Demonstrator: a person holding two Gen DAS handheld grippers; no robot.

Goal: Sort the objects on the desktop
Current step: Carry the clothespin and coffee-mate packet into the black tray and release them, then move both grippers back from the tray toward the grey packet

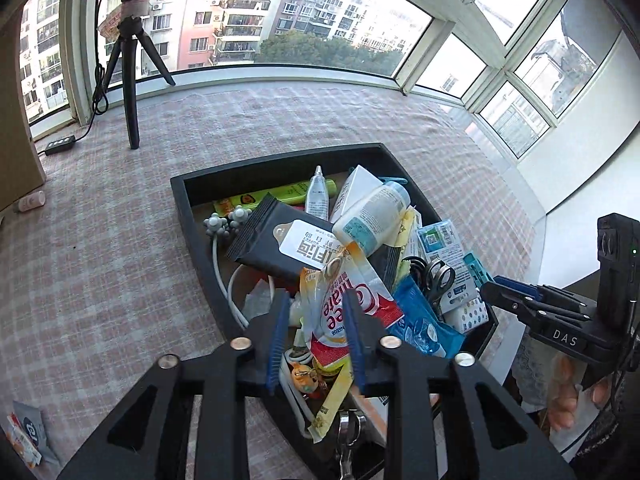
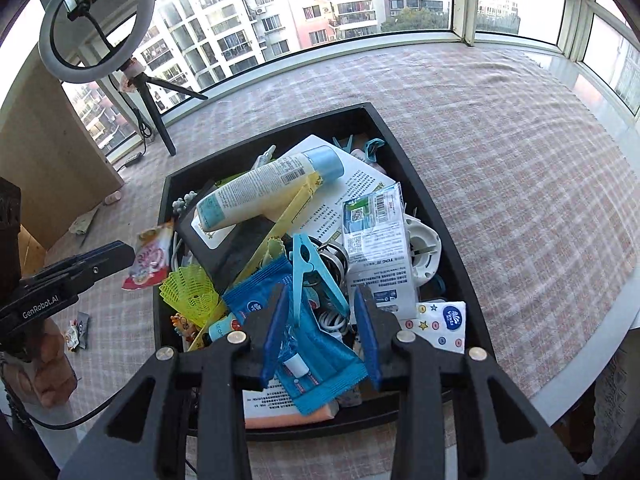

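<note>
Honestly this looks like it's close to done: the black rectangular tray (image 2: 404,160) sitting mid-frame on the pink checked tablecloth of the table (image 2: 500,140) is heaped with stuff, and not much is loose around it. On top of the pile there's a cream plastic tube with a light blue cap (image 2: 268,192), a black wet-wipe pouch with a white label (image 1: 280,240), a light blue plastic clothespin (image 2: 310,276) and a blue foil sachet (image 2: 320,356). The left tongs (image 1: 316,340) hang over the lower end of the tray with the blades apart, a red and white snack sachet (image 1: 344,308) lying between them, though I can't quite tell if the pads are touching it, probably not. The right tongs (image 2: 322,332) are apart too, over the blue sachet, gripping nothing. What's left: a couple of small wrappers (image 1: 24,432) at the lower left of the left wrist view, and a small pinkish bottle (image 1: 32,201) at the far left edge.
</note>
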